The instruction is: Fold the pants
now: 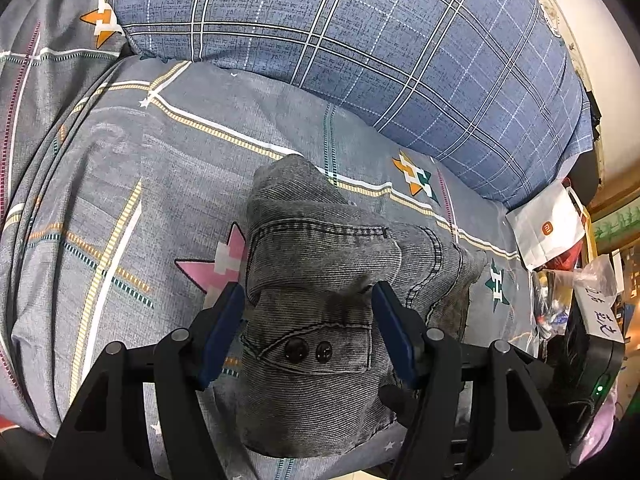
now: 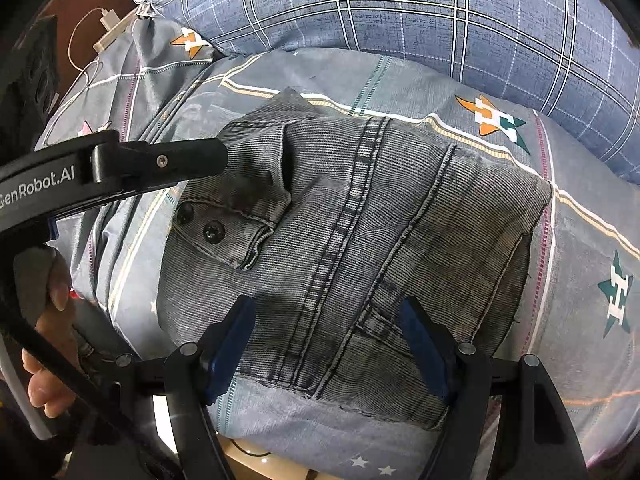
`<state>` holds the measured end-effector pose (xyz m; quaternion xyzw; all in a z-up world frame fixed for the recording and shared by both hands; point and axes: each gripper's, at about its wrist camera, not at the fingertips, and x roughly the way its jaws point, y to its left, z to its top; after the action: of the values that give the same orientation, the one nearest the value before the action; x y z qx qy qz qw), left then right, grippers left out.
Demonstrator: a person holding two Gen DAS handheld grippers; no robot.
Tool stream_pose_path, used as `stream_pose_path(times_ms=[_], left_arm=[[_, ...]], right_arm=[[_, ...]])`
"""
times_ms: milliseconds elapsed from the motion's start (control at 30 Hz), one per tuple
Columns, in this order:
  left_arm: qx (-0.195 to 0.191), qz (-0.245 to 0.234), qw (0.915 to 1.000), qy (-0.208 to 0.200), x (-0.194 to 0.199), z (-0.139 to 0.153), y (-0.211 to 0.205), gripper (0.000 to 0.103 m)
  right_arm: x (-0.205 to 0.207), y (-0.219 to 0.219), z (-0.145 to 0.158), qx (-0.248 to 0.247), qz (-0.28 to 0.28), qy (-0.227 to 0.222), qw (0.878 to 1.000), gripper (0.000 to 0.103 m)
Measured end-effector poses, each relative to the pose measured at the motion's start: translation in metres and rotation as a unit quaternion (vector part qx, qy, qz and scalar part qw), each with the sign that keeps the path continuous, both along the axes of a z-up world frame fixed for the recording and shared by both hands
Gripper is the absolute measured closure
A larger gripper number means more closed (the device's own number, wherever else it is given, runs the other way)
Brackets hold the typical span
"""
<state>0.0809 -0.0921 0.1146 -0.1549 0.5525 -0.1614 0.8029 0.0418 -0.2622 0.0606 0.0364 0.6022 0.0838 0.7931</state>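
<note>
Grey denim pants (image 1: 320, 248) (image 2: 360, 220) lie folded into a compact bundle on a grey patterned bedsheet (image 1: 140, 180) (image 2: 592, 240). A flap with two dark buttons (image 1: 306, 350) (image 2: 200, 222) faces up. My left gripper (image 1: 308, 308) hangs open just above the buttoned end, one blue pad on each side of the cloth. Its black finger (image 2: 160, 164) shows in the right wrist view, over the bundle's far left corner, casting a shadow. My right gripper (image 2: 328, 332) is open over the near edge of the bundle, above the seams, and holds nothing.
A big blue plaid pillow (image 1: 360, 60) (image 2: 440, 12) lies along the far side. At the right sit a white paper bag (image 1: 548, 228) and clutter (image 1: 592, 300). A charger and cable (image 2: 104, 28) lie at the far left. A person's hand (image 2: 48, 292) holds the left gripper.
</note>
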Motion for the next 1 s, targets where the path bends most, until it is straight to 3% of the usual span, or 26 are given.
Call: stream_pose_path(times_ms=[267, 367, 467, 633, 733, 800, 833, 867, 900, 933, 1000], left_arm=[[-0.004, -0.001, 1.0000, -0.001, 0.003, 0.000, 0.001, 0.038], [-0.058, -0.001, 0.9979, 0.027, 0.018, -0.011, 0.011, 0.038], [-0.113, 0.037, 0.9917, 0.049, 0.036, -0.026, 0.034, 0.038], [-0.121, 0.047, 0.9900, 0.054, 0.049, -0.038, 0.035, 0.039], [-0.138, 0.051, 0.9875, 0.055, 0.057, -0.046, 0.030, 0.046], [-0.125, 0.045, 0.9897, 0.053, 0.065, -0.052, 0.023, 0.051], [-0.112, 0.041, 0.9912, 0.058, 0.068, -0.057, 0.018, 0.063], [-0.103, 0.037, 0.9920, 0.062, 0.068, -0.061, 0.014, 0.071], [-0.100, 0.038, 0.9924, 0.060, 0.068, -0.061, 0.012, 0.073], [-0.102, 0.039, 0.9924, 0.056, 0.065, -0.058, 0.011, 0.080], [-0.117, 0.034, 0.9921, 0.033, 0.058, -0.042, 0.011, 0.084]], right_arm=[[-0.002, -0.005, 0.006, 0.018, -0.004, -0.020, 1.000, 0.028], [-0.003, -0.034, 0.025, 0.077, -0.037, -0.067, 0.994, 0.028], [0.003, -0.082, 0.034, 0.136, -0.095, -0.107, 0.980, 0.027], [0.015, -0.145, 0.006, 0.163, -0.193, -0.091, 0.963, 0.025], [0.028, -0.163, -0.015, 0.174, -0.222, -0.071, 0.957, 0.025], [0.035, -0.166, -0.028, 0.190, -0.230, -0.065, 0.952, 0.026], [0.042, -0.165, -0.037, 0.209, -0.226, -0.055, 0.950, 0.028], [0.044, -0.166, -0.044, 0.226, -0.224, -0.046, 0.947, 0.037], [0.047, -0.164, -0.051, 0.249, -0.223, -0.035, 0.942, 0.059], [0.049, -0.161, -0.053, 0.257, -0.220, -0.025, 0.941, 0.064], [0.050, -0.156, -0.042, 0.221, -0.220, -0.039, 0.949, 0.083]])
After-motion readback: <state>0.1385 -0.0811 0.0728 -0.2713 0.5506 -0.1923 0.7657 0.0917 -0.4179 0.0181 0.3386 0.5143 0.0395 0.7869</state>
